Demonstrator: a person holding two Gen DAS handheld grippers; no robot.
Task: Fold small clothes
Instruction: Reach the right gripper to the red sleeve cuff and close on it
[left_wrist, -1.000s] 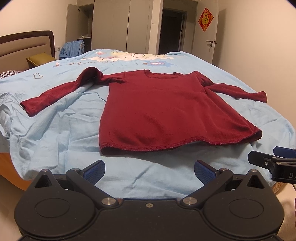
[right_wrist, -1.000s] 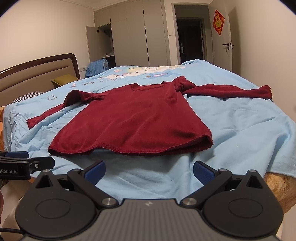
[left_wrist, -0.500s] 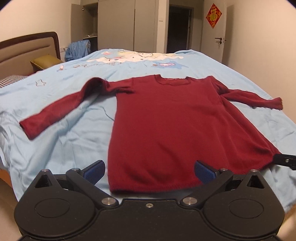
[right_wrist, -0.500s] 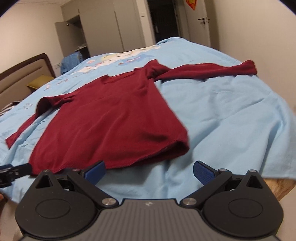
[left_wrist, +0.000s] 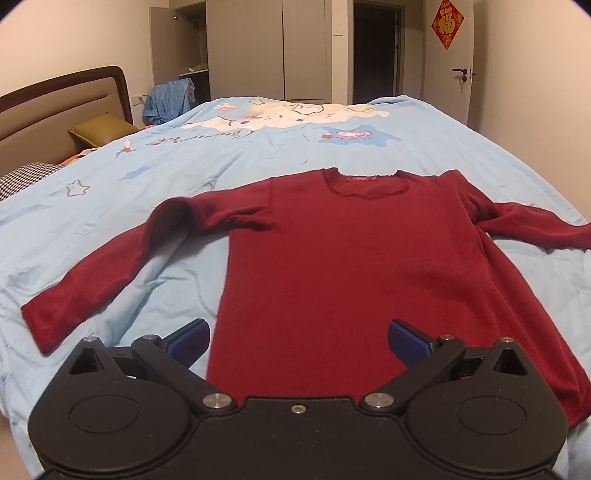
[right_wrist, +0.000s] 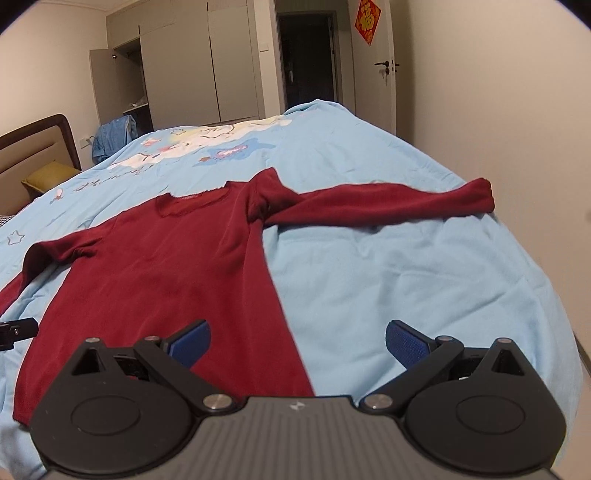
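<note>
Sweater (left_wrist: 354, 266) lies flat — hem under both wide-spread claws.

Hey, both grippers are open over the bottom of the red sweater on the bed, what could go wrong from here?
1. The red sweater lies on a soft, wrinkled blue duvet; the open left gripper might pinch bedding along with the hem.
2. The right gripper straddles the sweater's side edge, so it may catch only one layer.
3. Both sleeves, like the right sleeve, are spread wide and could drag or bunch.
</note>
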